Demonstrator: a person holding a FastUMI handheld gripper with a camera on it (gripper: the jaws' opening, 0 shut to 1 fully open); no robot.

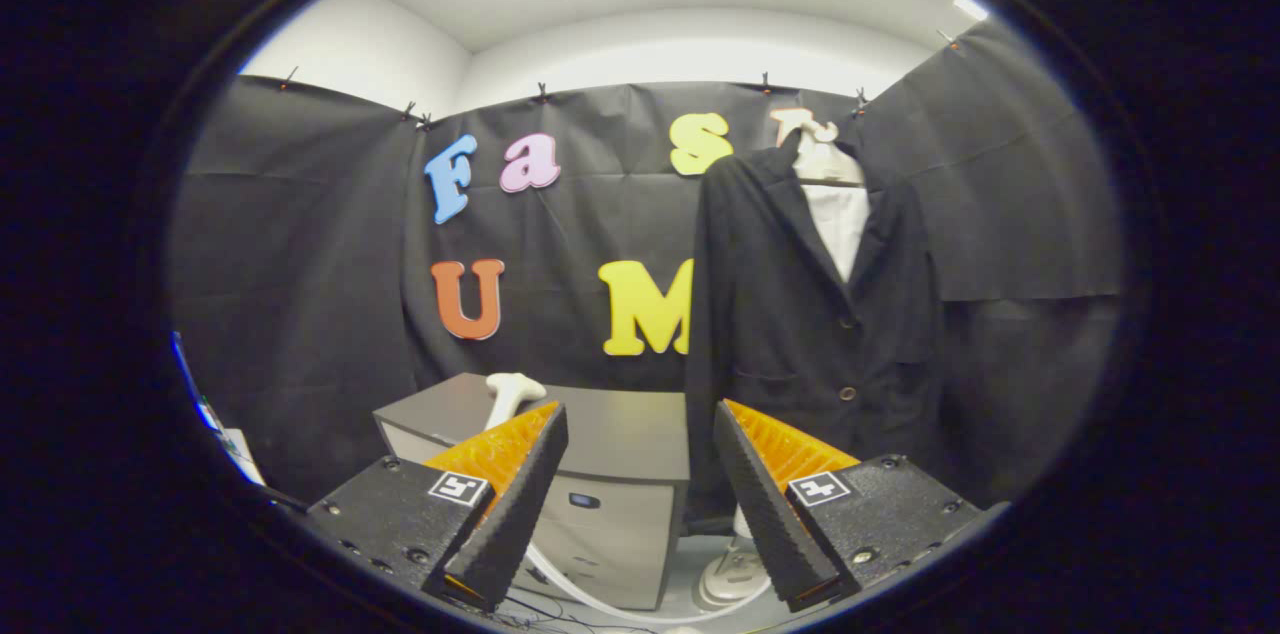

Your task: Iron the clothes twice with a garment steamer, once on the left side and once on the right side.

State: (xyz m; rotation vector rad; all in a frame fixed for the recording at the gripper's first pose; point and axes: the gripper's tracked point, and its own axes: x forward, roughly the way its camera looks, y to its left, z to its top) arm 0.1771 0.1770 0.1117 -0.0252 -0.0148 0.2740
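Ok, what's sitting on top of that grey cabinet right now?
The white steamer head lies on the grey cabinet, just beyond one finger of the open gripper, which holds nothing. That finger covers its lower part, so how it rests cannot be seen.

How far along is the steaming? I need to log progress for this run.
Nothing looks done yet. The white steamer handle rests on the grey cabinet, just beyond the open, empty gripper. The dark jacket on its hanger hangs untouched beyond the fingers. In hand: nothing. Left: grasp the steamer, then both passes, left side and right.
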